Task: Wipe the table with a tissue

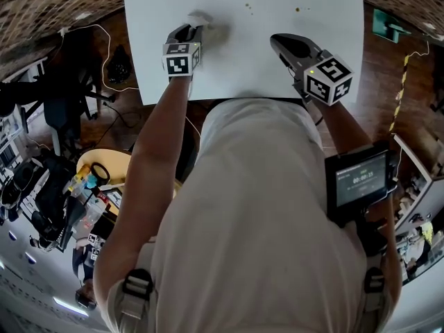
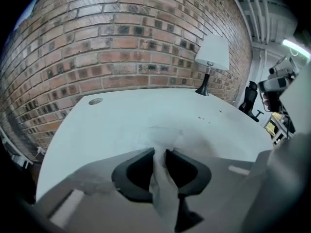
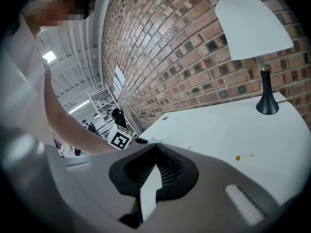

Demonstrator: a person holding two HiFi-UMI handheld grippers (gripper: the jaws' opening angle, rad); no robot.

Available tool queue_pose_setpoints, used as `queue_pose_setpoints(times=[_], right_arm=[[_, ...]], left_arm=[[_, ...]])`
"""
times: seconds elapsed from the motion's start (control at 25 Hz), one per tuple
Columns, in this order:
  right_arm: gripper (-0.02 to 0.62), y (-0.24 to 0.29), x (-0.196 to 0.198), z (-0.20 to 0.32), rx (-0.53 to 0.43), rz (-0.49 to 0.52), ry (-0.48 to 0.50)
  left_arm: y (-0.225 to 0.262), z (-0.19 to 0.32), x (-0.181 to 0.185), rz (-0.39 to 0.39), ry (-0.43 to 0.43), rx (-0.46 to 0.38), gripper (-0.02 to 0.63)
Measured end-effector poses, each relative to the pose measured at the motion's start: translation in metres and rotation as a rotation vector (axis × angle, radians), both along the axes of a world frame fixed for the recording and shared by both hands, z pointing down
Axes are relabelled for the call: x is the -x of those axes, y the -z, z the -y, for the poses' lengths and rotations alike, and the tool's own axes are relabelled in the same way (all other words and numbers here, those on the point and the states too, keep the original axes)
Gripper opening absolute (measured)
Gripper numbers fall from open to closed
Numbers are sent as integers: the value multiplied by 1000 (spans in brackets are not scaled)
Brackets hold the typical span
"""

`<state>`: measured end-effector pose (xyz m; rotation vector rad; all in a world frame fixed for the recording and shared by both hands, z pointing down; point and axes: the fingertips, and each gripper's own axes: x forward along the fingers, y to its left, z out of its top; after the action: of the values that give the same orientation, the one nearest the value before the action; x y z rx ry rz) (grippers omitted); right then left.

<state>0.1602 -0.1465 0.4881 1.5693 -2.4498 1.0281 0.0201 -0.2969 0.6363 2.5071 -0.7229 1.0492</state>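
Observation:
The white table (image 1: 291,68) lies in front of me in the head view. A crumpled white tissue (image 1: 200,19) rests on it at the left, and my left gripper (image 1: 191,28) is shut on it. In the left gripper view the tissue (image 2: 163,139) runs up between the dark jaws of that gripper (image 2: 159,154) and spreads on the tabletop just ahead. Small yellow-green spots (image 1: 299,9) dot the far right of the table. My right gripper (image 1: 275,41) hovers over the table's right half, jaws shut with nothing in them (image 3: 155,148). Orange spots (image 3: 238,157) lie to its right.
A white-shaded lamp (image 3: 252,25) on a black stem stands at the table's far corner by the brick wall (image 2: 121,38). A round grommet (image 2: 95,101) sits near the far left edge. Beside the table are a dark chair (image 1: 69,96) and a teal object (image 1: 387,25) on the wood floor.

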Motion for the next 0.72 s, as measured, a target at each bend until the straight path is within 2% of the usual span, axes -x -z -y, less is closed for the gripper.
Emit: queue_pose_setpoints(times=[0.12,0.24,0.44,0.56,0.72], right_arm=[[6,-3,-6,-4,9,3,-22],[6,-5,-12,-8,19,5,-44],[6,-9,-24,-11,22,14,-83],[6,-9,-20,-4,13,32,-83],[6,-6,-16,-2,15,40,-78]], left_arm=[[-1,29,12,22,59,-31,83],[0,39,4,29,66,-64,83],[-5,8,-32,0,-31,-57,81],[0,-2,-36,8,-81,-71,81],[-2,-27,-40,-6,-147,-40,81]])
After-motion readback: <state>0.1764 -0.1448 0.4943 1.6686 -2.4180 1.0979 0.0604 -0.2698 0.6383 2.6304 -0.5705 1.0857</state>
